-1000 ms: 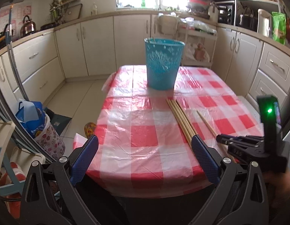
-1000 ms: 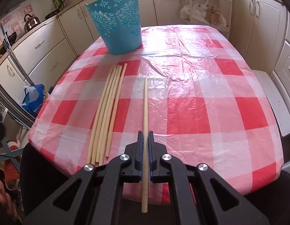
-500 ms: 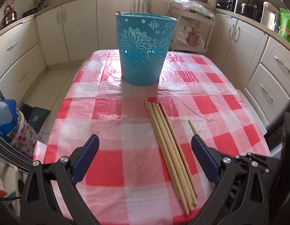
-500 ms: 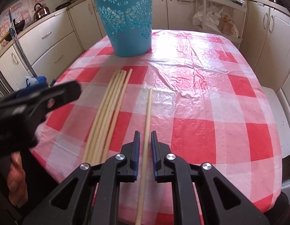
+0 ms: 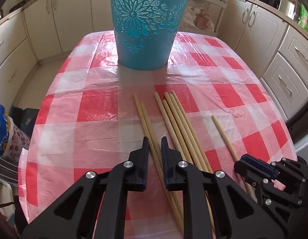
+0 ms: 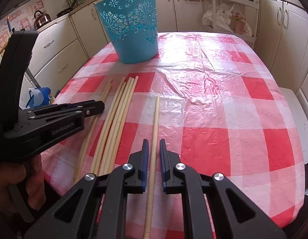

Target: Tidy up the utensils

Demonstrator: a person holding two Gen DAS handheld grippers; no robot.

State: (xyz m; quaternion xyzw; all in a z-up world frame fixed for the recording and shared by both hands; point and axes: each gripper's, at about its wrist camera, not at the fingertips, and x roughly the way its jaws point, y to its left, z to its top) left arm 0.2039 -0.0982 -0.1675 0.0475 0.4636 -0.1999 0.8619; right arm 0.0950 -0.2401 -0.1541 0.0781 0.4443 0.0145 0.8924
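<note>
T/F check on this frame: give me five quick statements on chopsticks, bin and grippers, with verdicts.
1. The blue basket stands upright on the checked tablecloth. True.
2. The right gripper has a single chopstick between its fingers. True.
3. The left gripper is empty. False: its jaws are closing on two chopsticks.
4. A group of four chopsticks lies between the two grippers. True.
5. Some chopsticks already stand in the basket. False: none show there; all lie on the table.
</note>
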